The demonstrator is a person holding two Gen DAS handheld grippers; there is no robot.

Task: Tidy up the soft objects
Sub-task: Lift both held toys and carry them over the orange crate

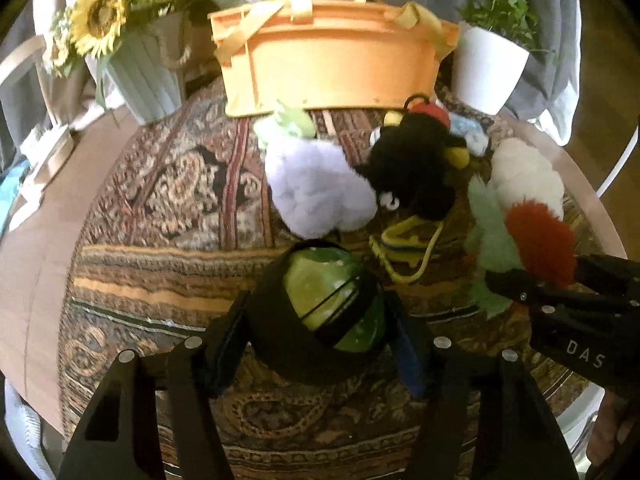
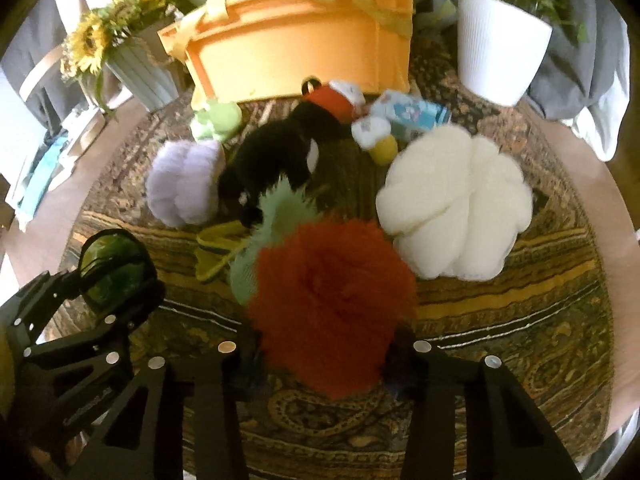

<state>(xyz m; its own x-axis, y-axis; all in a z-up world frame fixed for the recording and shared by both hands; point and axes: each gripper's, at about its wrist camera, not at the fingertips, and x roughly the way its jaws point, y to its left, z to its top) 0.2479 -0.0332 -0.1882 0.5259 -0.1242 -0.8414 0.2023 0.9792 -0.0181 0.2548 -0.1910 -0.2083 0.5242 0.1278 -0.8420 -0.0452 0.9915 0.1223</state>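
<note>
My left gripper (image 1: 320, 320) is shut on a round green soft toy (image 1: 320, 292) wrapped in a black band, low over the patterned cloth. The right wrist view shows this gripper (image 2: 120, 280) at the far left with the green toy (image 2: 112, 264) in its fingers. My right gripper (image 2: 326, 344) is shut on a fluffy red plush (image 2: 332, 292) with pale green leaves. From the left wrist view, that gripper (image 1: 540, 276) and the red plush (image 1: 540, 236) are at the right. An orange basket (image 1: 332, 60) (image 2: 296, 52) stands at the back.
Between the grippers and the basket lie a lavender plush (image 1: 316, 188), a black plush (image 1: 412, 172), a cream knotted cushion (image 2: 456, 200), a small light green toy (image 2: 216, 120) and a yellow strap (image 1: 404, 248). A sunflower pot (image 1: 140, 76) and a white plant pot (image 2: 496, 48) flank the basket.
</note>
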